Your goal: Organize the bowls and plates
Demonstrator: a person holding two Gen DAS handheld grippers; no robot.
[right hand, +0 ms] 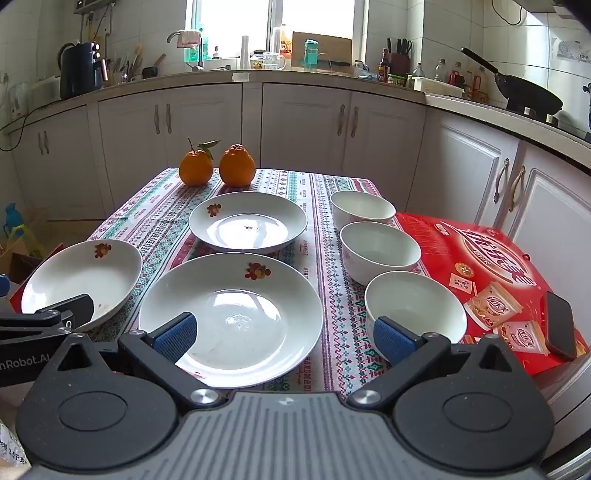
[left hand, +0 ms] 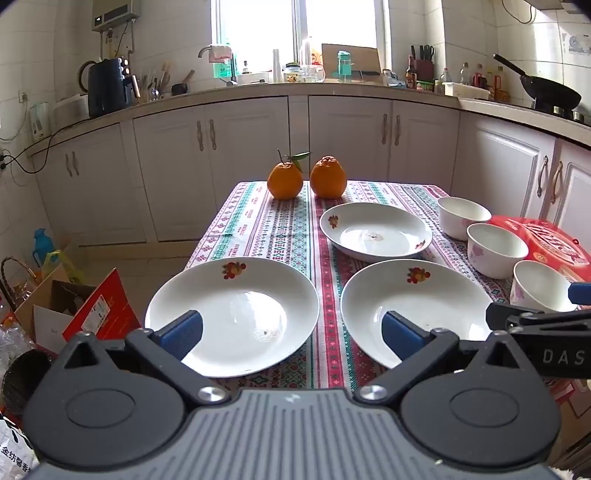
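Right wrist view | right gripper (right hand: 284, 334) fingers spread wide, empty | left gripper (left hand: 291, 334) likewise | three plates (right hand: 231, 317) lie near and left, three bowls (right hand: 380, 251) lined right, unstacked, likely awaiting stacking.

Premises: a domestic kitchen, lived-in. An L-shaped counter (left hand: 332, 88) over white cabinet doors (left hand: 351, 136) carries a kettle (left hand: 107, 86), a knife block (left hand: 424, 66), sauce bottles (left hand: 410, 75) and a wok (left hand: 546, 94) on a burner, with a faucet (left hand: 207, 50) below the window (left hand: 299, 29) and white tiled walls. The desk (left hand: 258, 221) wears a patterned household cloth set with two oranges (left hand: 285, 181), white plates (left hand: 232, 314) and bowls (left hand: 496, 249); cardboard boxes (left hand: 85, 314) stand on the floor beside it.
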